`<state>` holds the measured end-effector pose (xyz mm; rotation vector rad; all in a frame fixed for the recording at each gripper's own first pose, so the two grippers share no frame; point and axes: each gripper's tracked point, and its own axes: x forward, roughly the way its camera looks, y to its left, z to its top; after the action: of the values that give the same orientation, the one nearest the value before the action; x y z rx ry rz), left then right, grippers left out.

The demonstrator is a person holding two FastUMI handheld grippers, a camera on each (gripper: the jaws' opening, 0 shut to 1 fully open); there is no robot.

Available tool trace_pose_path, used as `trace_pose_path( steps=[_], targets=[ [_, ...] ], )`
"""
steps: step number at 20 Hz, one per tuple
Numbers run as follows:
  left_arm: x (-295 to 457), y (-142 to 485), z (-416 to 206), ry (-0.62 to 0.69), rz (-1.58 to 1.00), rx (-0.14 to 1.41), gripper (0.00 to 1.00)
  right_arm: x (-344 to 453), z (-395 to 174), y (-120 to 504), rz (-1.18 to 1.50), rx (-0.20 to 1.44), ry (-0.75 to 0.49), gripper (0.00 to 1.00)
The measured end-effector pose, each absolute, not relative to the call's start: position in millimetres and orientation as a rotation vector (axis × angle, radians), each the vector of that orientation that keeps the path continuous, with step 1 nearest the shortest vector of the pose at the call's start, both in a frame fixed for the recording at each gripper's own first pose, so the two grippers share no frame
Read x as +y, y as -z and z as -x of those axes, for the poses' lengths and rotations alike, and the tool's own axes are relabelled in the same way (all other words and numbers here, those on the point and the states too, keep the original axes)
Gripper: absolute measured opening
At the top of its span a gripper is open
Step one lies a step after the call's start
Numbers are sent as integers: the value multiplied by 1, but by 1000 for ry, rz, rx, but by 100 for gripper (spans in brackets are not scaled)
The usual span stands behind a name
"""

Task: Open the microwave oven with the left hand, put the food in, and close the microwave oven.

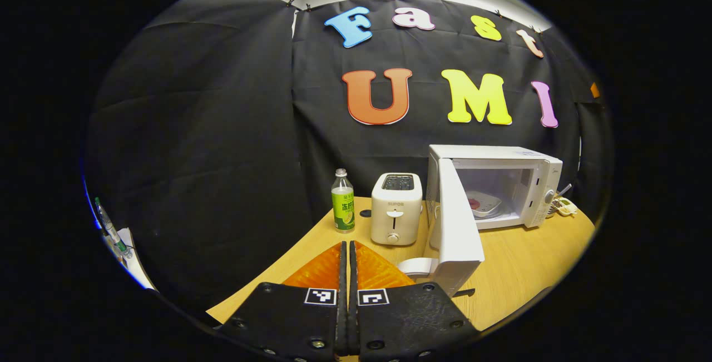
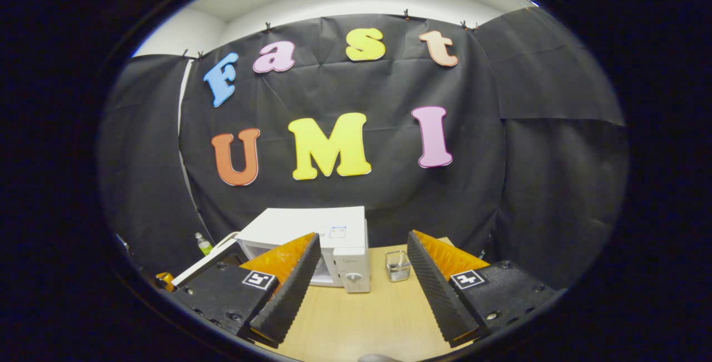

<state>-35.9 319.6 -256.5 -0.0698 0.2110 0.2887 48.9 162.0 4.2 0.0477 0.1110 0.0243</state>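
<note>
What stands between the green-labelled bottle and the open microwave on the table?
In the left gripper view, a white toaster stands between the bottle and the microwave, just left of its swung-open door.

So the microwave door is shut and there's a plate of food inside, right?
Not quite. In the left gripper view the microwave door is swung wide open toward the camera, not shut. The rest holds: a plate of food sits inside the oven.
</note>
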Motion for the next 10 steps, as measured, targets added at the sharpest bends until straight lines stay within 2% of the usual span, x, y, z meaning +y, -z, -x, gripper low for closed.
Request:
trace_pose_path(
  steps=[6,7,8,10],
  targets=[
    [299,273,30,-246,47,230,0,155,-44,-1,-41,119,-5,100],
    [293,275,28,-236,41,233,12,151,-43,1,-38,126,1,100],
    [287,275,28,-228,34,232,0,149,-42,2,-37,131,5,99],
    [276,274,26,-209,38,234,0,144,-40,1,-54,131,13,100]
  ],
)
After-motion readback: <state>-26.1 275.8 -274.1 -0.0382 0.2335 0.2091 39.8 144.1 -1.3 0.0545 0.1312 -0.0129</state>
